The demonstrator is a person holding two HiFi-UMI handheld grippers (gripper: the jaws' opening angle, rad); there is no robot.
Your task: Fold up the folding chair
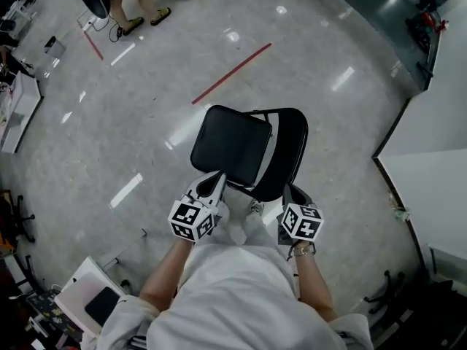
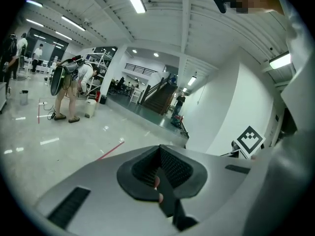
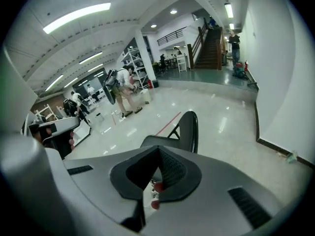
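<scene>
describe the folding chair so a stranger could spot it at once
On the shiny grey floor, look just below the red line in the head view. The chair stands there, unfolded: the only thing mid-floor with a black square seat and black backrest.

This is a large open lab or workshop hall, not a home. It has a wide, polished speckled floor [image 1: 146, 144] marked with red tape lines [image 1: 231, 73]. Long strip lights [image 3: 76, 16] hang under an exposed ribbed ceiling [image 2: 197, 14], and white partition walls [image 1: 430, 122] divide the space. A staircase [image 3: 209, 48] climbs to a railed mezzanine [image 3: 172, 36], metal shelving racks [image 3: 137, 63] stand across the hall, and people [image 2: 69, 90] work near white tabletops [image 1: 20, 108] along the floor's edge.
</scene>
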